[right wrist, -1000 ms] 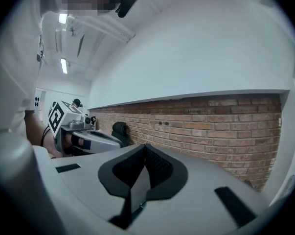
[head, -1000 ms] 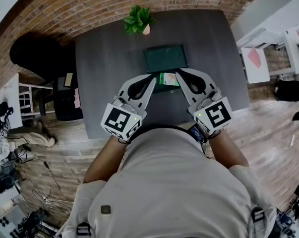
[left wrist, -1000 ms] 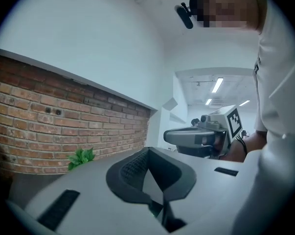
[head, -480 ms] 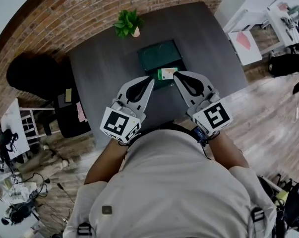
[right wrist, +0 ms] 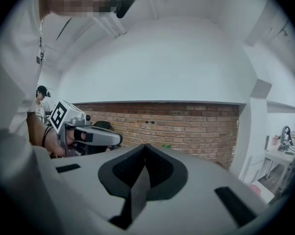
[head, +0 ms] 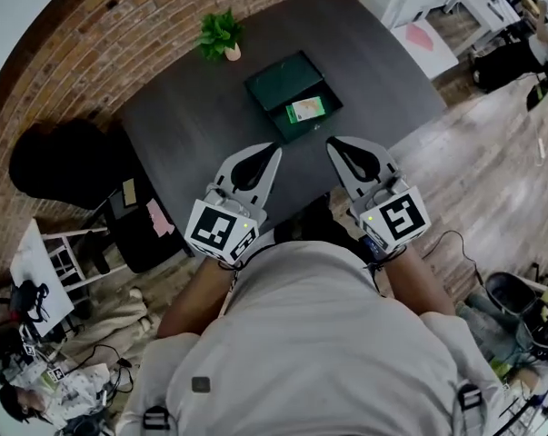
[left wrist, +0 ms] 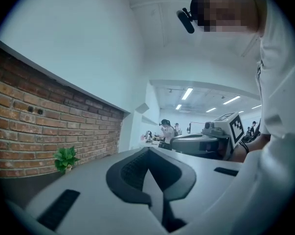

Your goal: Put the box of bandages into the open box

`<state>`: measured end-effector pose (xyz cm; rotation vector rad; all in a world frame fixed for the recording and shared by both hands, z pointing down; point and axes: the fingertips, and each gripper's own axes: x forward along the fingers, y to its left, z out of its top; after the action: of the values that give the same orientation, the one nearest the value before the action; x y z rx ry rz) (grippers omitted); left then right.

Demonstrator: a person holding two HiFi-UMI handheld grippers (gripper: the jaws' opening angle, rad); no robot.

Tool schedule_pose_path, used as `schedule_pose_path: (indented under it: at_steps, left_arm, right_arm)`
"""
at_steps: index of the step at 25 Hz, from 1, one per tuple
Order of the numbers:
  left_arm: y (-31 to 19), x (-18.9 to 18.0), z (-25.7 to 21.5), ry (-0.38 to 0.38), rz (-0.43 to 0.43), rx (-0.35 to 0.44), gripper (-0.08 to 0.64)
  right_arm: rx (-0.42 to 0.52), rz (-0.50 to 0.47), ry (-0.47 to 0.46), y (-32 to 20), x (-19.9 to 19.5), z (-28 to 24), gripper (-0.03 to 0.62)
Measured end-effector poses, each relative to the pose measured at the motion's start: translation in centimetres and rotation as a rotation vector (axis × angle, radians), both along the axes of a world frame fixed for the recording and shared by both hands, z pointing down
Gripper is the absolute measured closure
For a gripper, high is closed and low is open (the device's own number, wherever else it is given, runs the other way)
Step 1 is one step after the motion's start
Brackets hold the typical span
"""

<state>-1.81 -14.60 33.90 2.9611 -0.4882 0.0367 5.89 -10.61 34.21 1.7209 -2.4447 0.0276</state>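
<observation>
A small green-and-white box of bandages (head: pixel 305 109) is seen lying inside the open dark green box (head: pixel 272 82), toward its near right corner, on the dark grey table (head: pixel 192 125). A small green potted plant (head: pixel 219 35) is placed at the far left of the table, well apart from the open box.

Both grippers are held side by side at the near edge of the table, on the person's side of the open box and apart from it. The jaws of the left gripper (head: pixel 274 149) are pressed together with nothing between them (its own view shows the pads meeting along one line). The right gripper (head: pixel 330 142) is likewise closed and empty. No contact with either box is shown.
</observation>
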Motion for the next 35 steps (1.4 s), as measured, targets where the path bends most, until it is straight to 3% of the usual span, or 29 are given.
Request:
schedule_pose_path:
  at_steps: [8,16,26,35]
  left_arm:
    - [5.9,0.2,0.0,0.017,0.175,-0.017,0.545]
    - [12.3,2.5,-1.2,0.024,0.271,-0.003,0.545]
    - [23.5,3.7,-1.1,0.005,0.287,0.003,0.545]
    - [33.6,-0.7,-0.3,0.017,0.239,0.024,0.545]
  right_arm:
    - [-0.053,0.145,-0.01,6.7,-0.9,0.8,0.571]
    - [-0.028,0.228,0.002,13.7,0.2,-0.5,0.571]
    - [0.012,0.255,-0.01,25.8,0.6,-0.6,0.571]
    - [0.039,0.195,-0.008,35.0,-3.4,-0.6,0.571]
